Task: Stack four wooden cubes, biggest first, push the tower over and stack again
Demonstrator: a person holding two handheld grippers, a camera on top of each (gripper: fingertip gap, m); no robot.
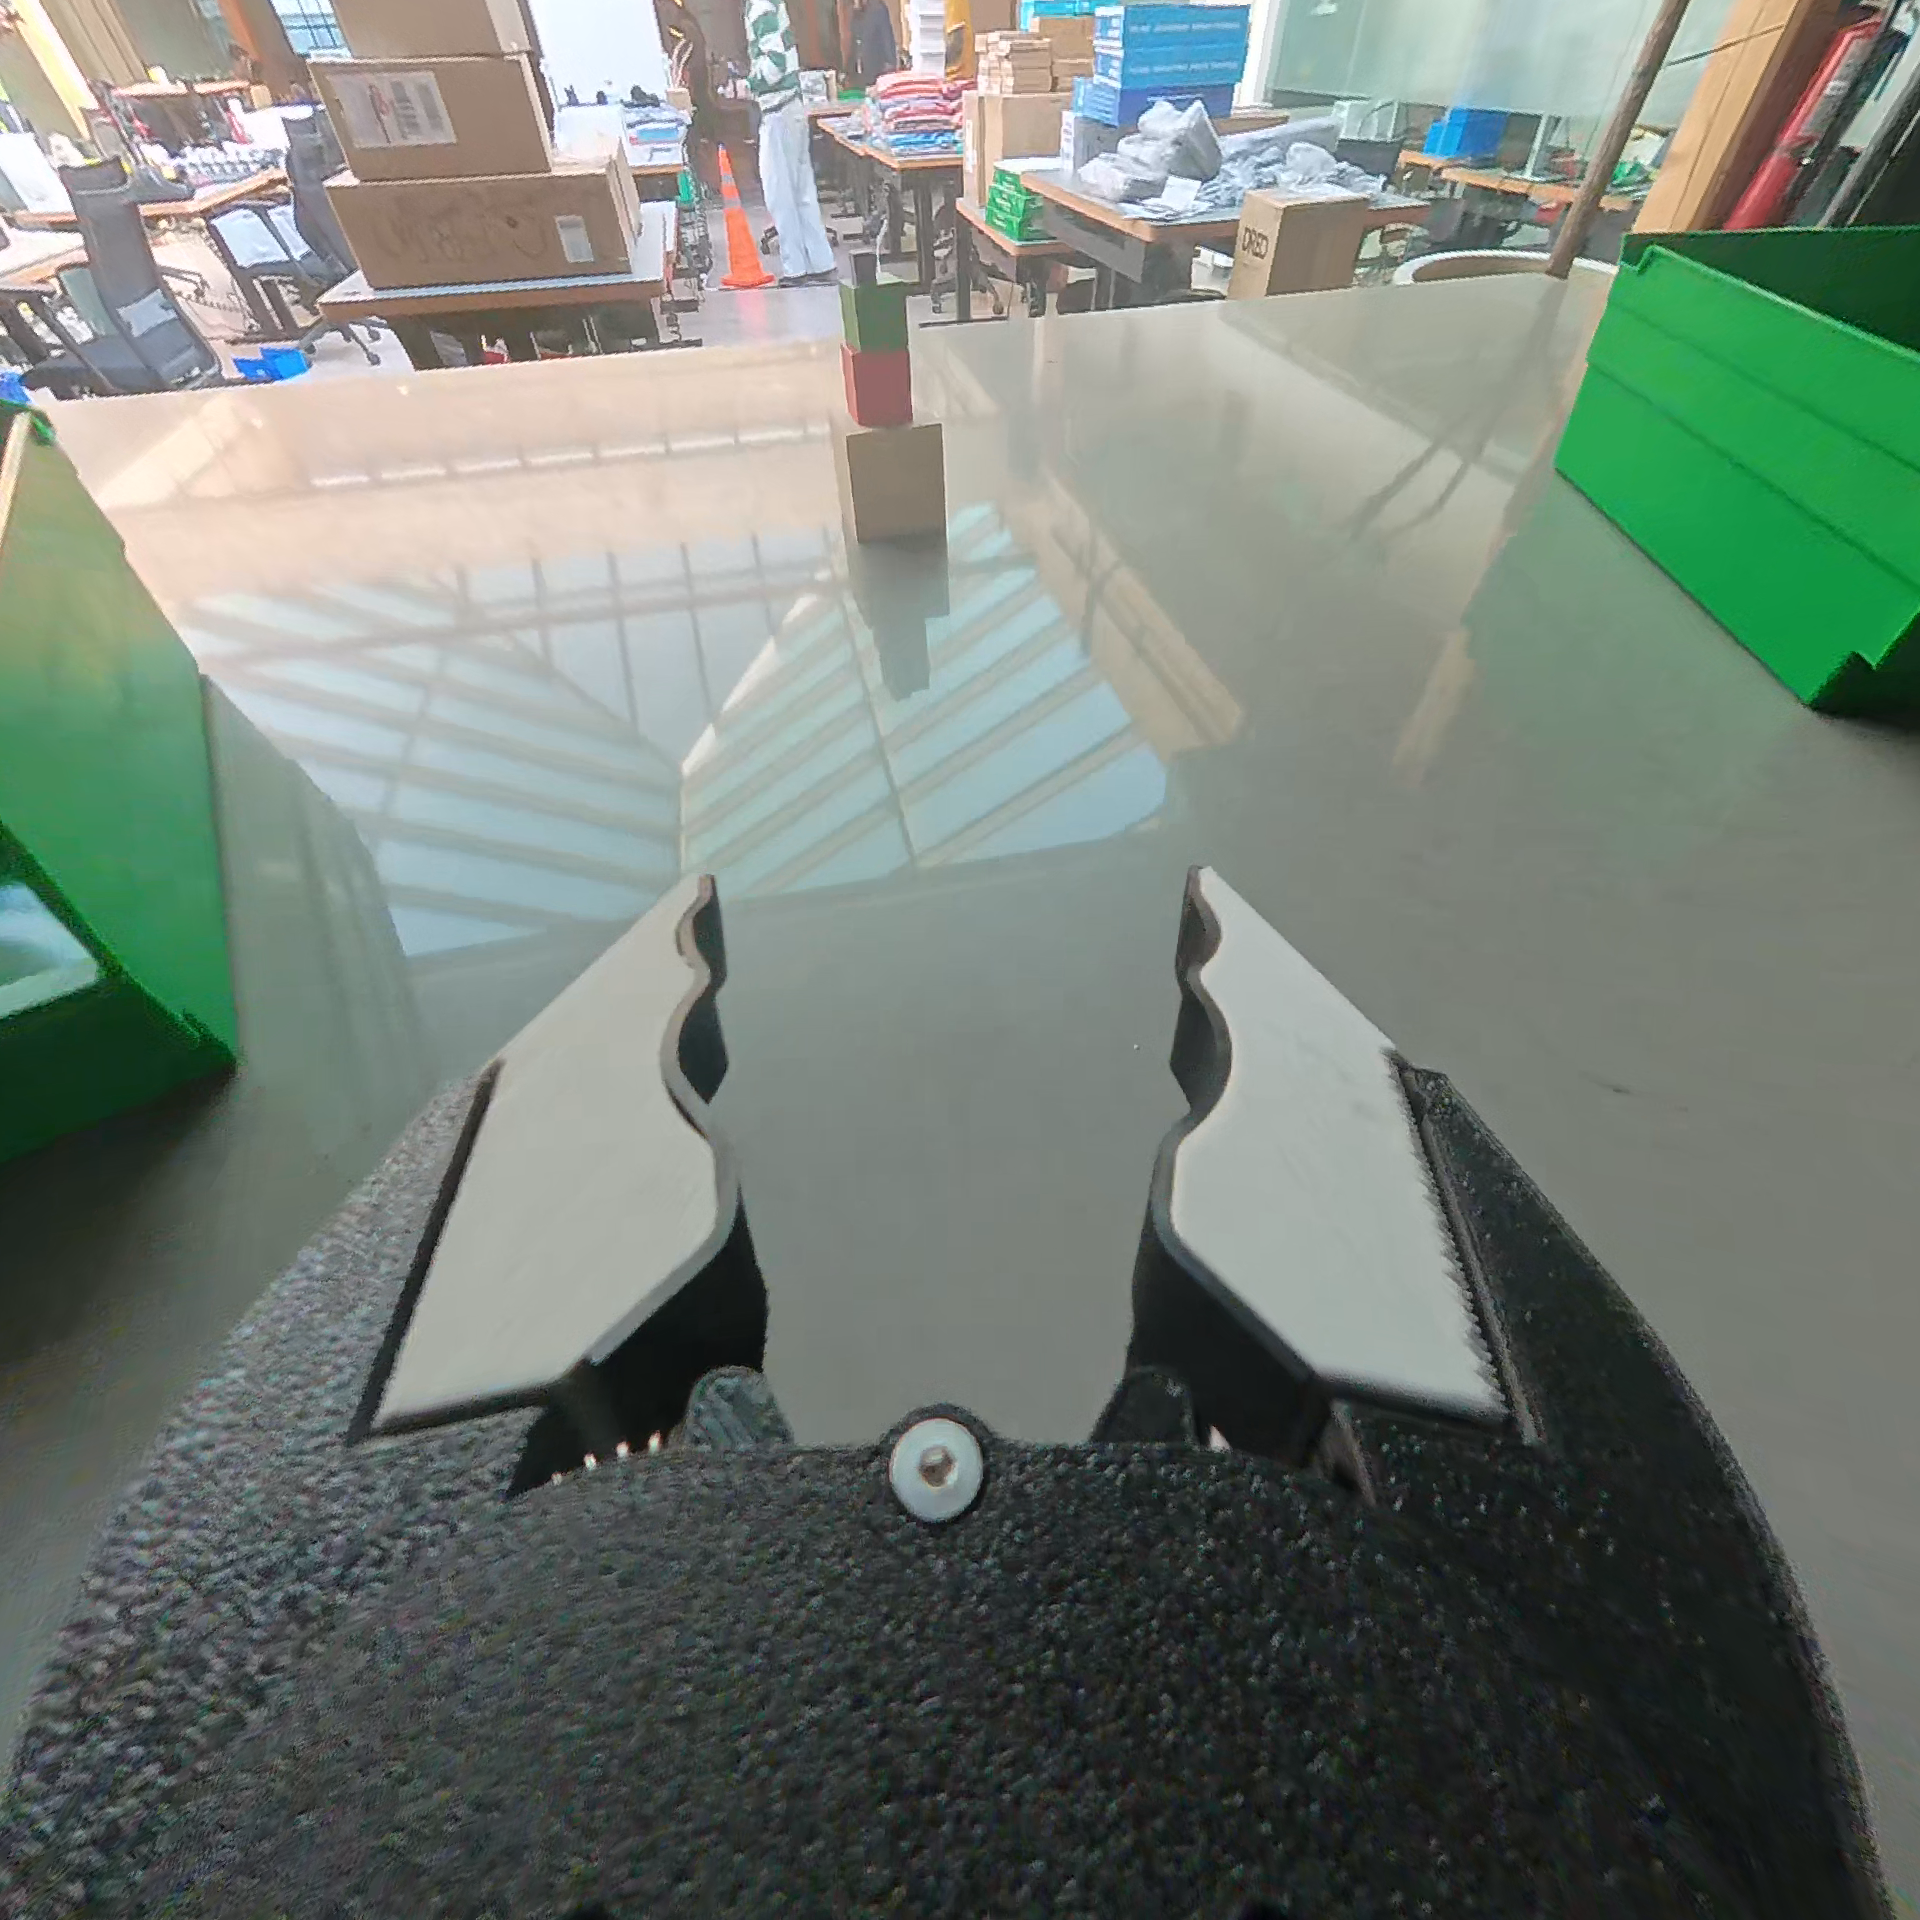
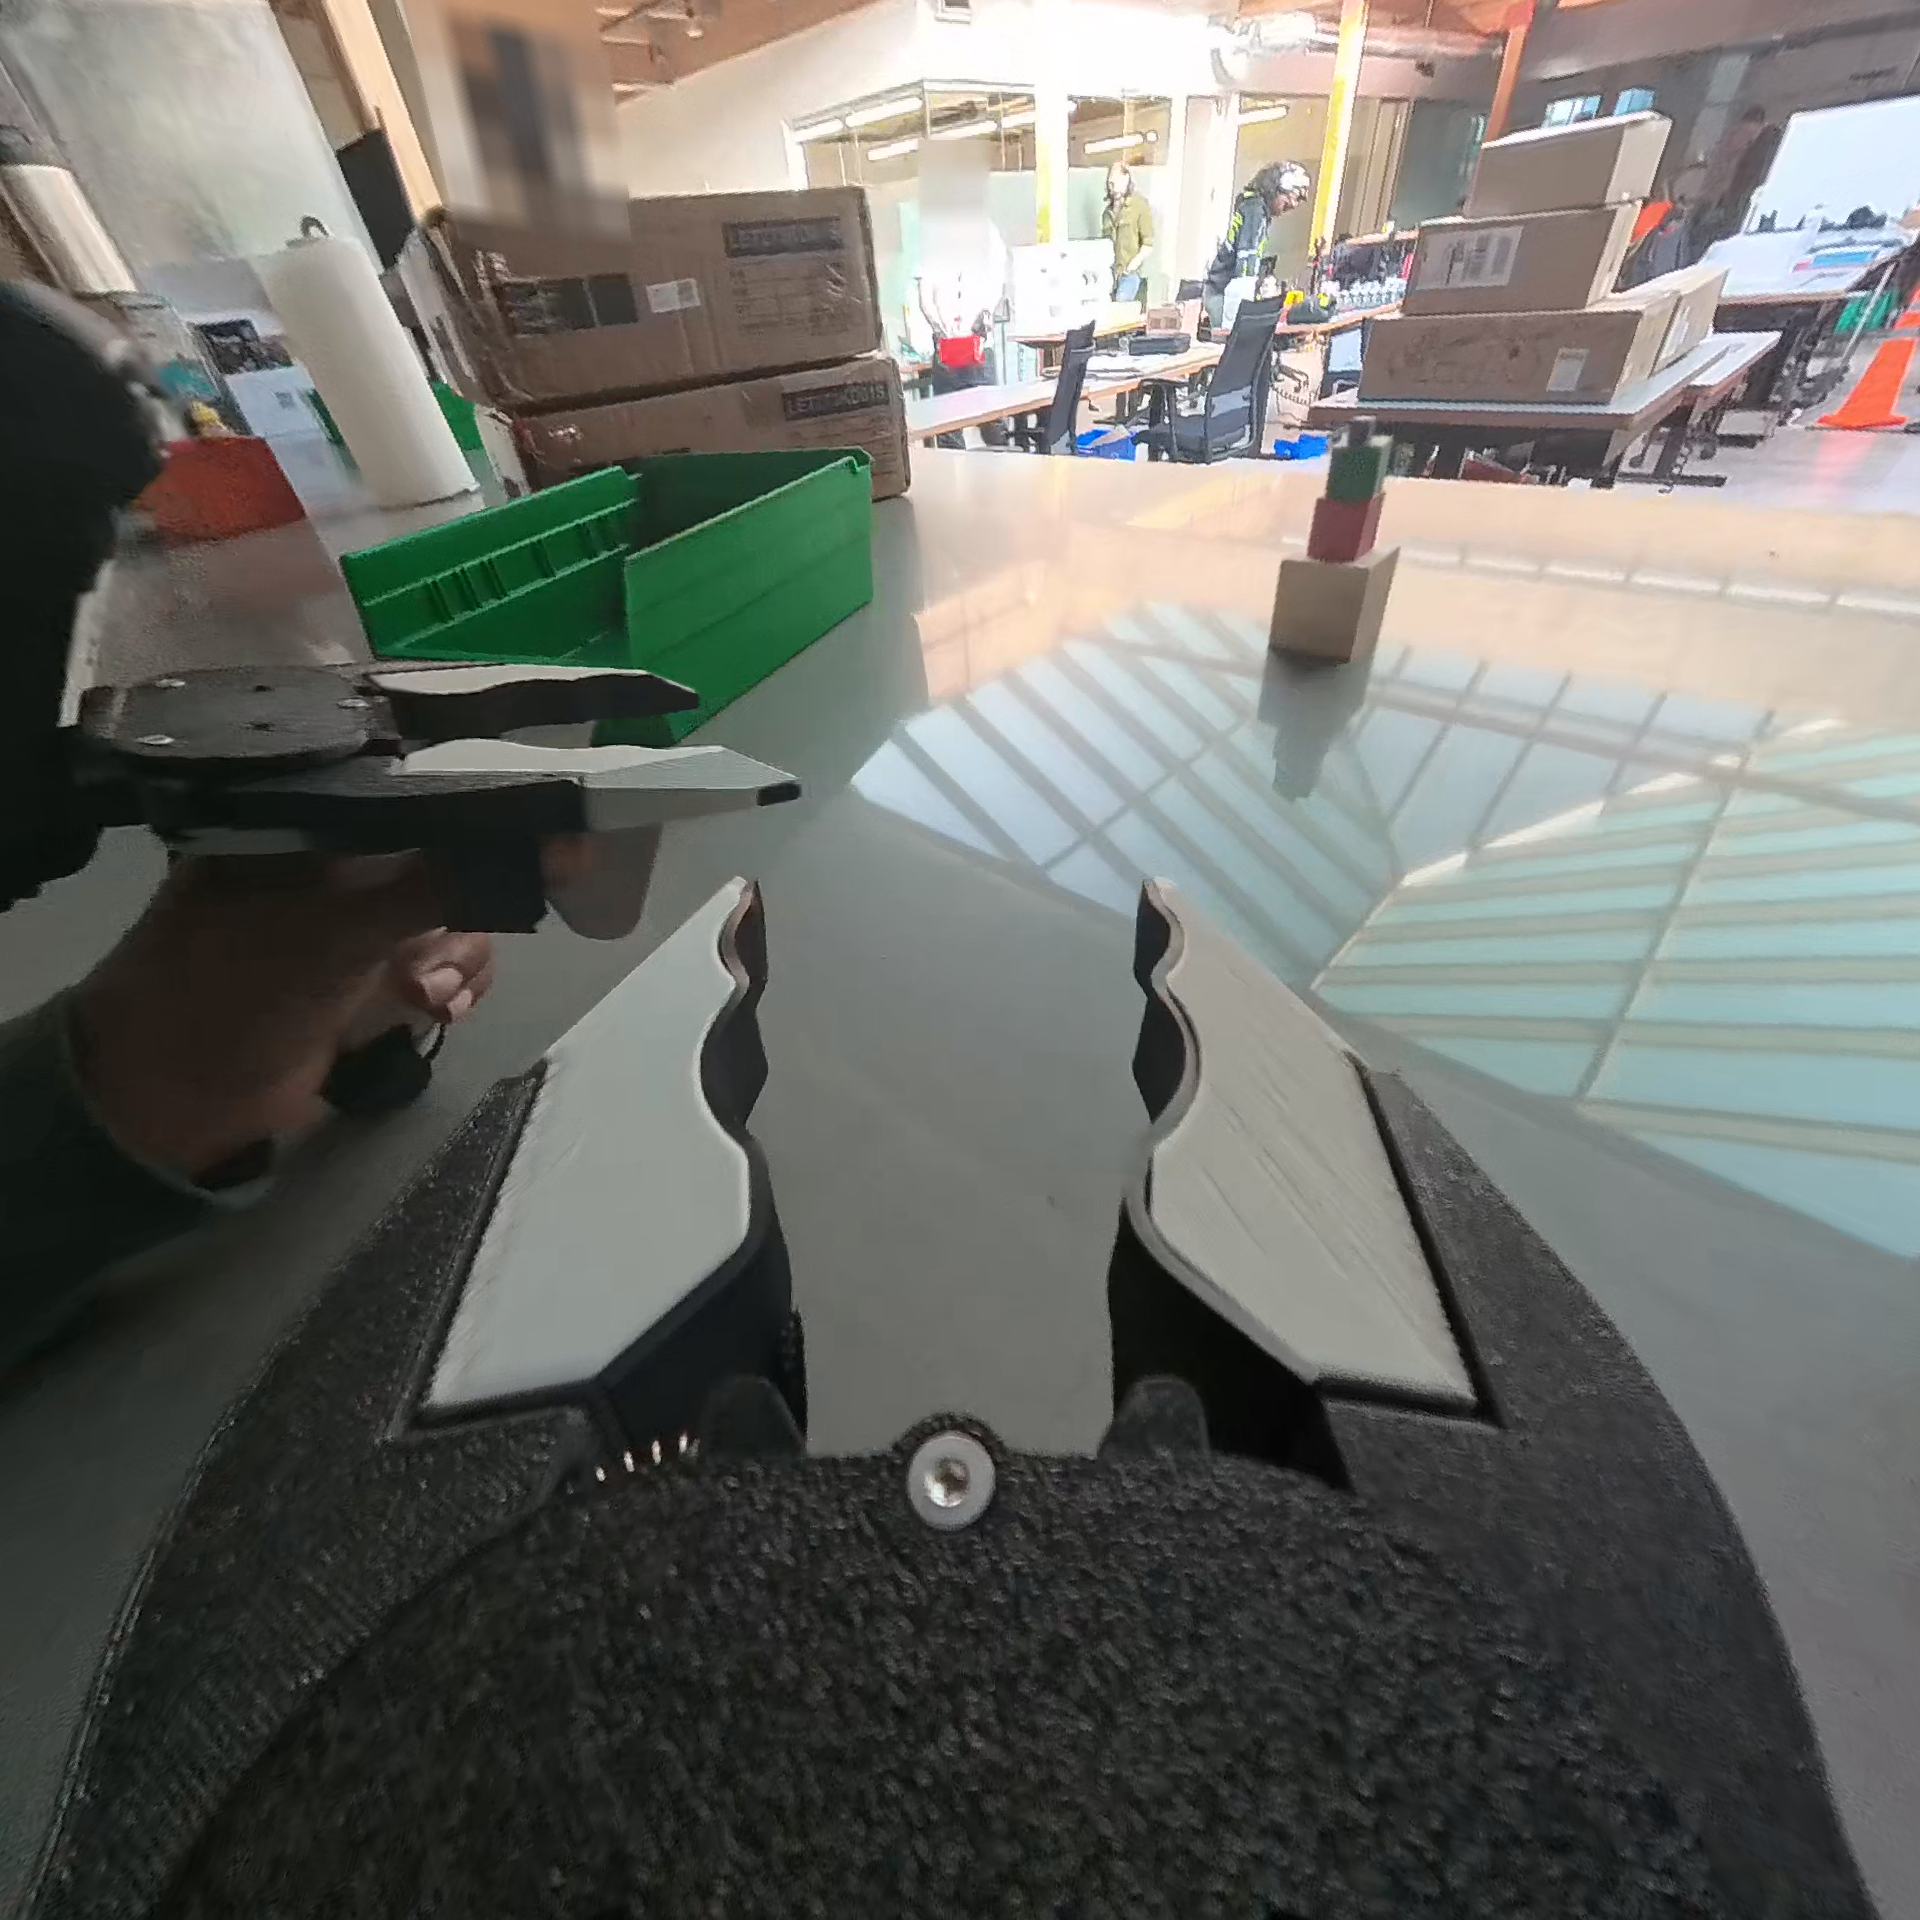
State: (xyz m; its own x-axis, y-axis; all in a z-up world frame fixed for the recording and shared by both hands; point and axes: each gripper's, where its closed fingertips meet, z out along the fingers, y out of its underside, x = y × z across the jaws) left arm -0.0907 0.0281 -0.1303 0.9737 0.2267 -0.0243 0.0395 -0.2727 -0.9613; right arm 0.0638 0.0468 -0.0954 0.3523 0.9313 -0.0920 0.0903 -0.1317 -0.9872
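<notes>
1. A block tower (image 1: 894, 416) stands upright on a glossy grey table (image 1: 1351, 831), toward its far edge: a tan wooden cube (image 1: 896, 483) at the bottom, a smaller red cube (image 1: 878, 384) on that, a green cube (image 1: 873, 312) above, and a small dark piece on top that is too small to make out.
2. The left gripper (image 1: 951, 914) hovers low over the table, its two silver fingers spread wide with nothing between them. It points straight at the tower, well apart from it, with only bare reflective tabletop between.
3. The right gripper (image 2: 945, 914) also has its fingers wide apart and empty. The tower (image 2: 1340, 551) lies ahead of it and to the right, well apart.
4. In the right wrist view, the left gripper (image 2: 727, 743) shows side-on at the left, held by a person's hand (image 2: 260, 997).
5. A green plastic bin (image 2: 665, 561) sits on the table behind the left gripper, at the left side of the table.
6. Another green bin (image 1: 1756, 457) sits at the table's right side.
7. Behind the bin are stacked cardboard boxes (image 2: 686, 332) and a white roll (image 2: 364, 364).
</notes>
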